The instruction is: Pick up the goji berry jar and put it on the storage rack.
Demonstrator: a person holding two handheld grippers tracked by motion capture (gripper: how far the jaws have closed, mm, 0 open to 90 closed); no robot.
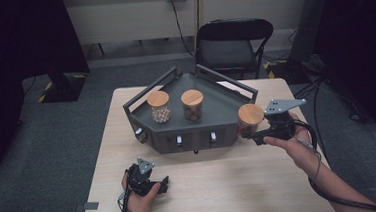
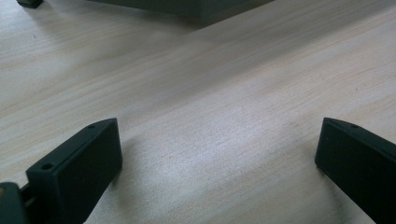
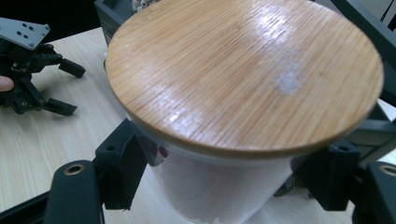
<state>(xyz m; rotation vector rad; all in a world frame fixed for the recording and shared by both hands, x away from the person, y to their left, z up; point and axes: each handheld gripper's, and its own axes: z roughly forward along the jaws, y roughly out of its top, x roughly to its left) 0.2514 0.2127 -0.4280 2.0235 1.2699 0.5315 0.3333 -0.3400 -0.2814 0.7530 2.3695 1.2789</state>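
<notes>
Right tool (image 1: 252,133) clenched around jar (image 1: 251,119) under its bamboo lid (image 3: 243,74), carried beside grey tray (image 1: 226,114) to join two jars; left tool (image 1: 162,184) released, idle on worktop (image 1: 221,184).

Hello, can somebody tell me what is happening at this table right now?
A person works with tongs in each hand. The right tongs are shut on a jar with a wooden lid, held beside the grey tray. Two similar jars stand on that tray. The left tongs rest open on the table, holding nothing.
</notes>
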